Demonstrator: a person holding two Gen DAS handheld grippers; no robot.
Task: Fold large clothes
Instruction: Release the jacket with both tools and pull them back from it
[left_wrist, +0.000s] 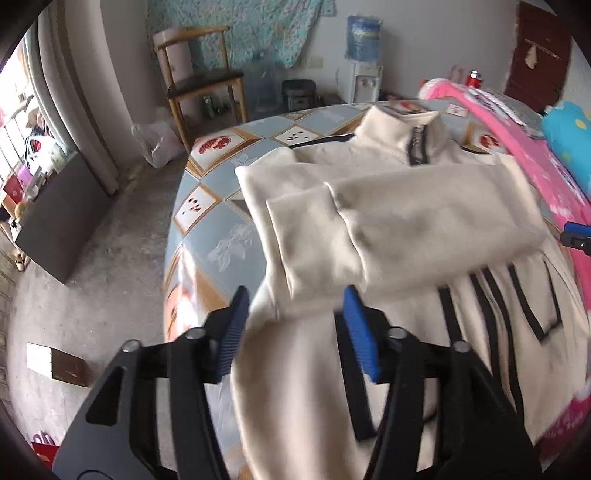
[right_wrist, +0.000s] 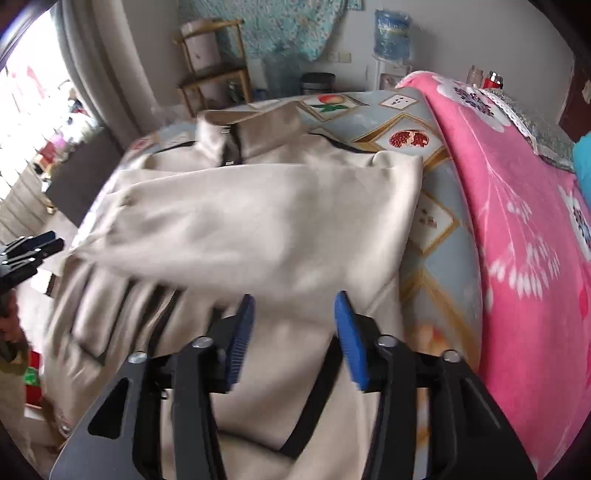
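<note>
**Both hand-held grippers released above a cream jacket with its sleeves folded across**

A cream jacket with black trim is seen spread on a counter covered in a blue, fruit-patterned cloth. Its collar is turned towards the far edge, and both sleeves are laid across the chest, one cuff overlapping the other.

The left hand-held gripper is held over the near part of the jacket with its blue pads parted about halfway. Cream fabric is seen in the gap, but it is not pressed by either pad; nothing is grasped.

The right hand-held gripper is likewise released, its jaws standing half apart above the jacket's lower front, with no cloth pinched between them. In the right wrist view the left hand-held gripper appears at the left edge, just beside the jacket.

A pink floral blanket is lying along the right side of the counter, near the jacket.
</note>
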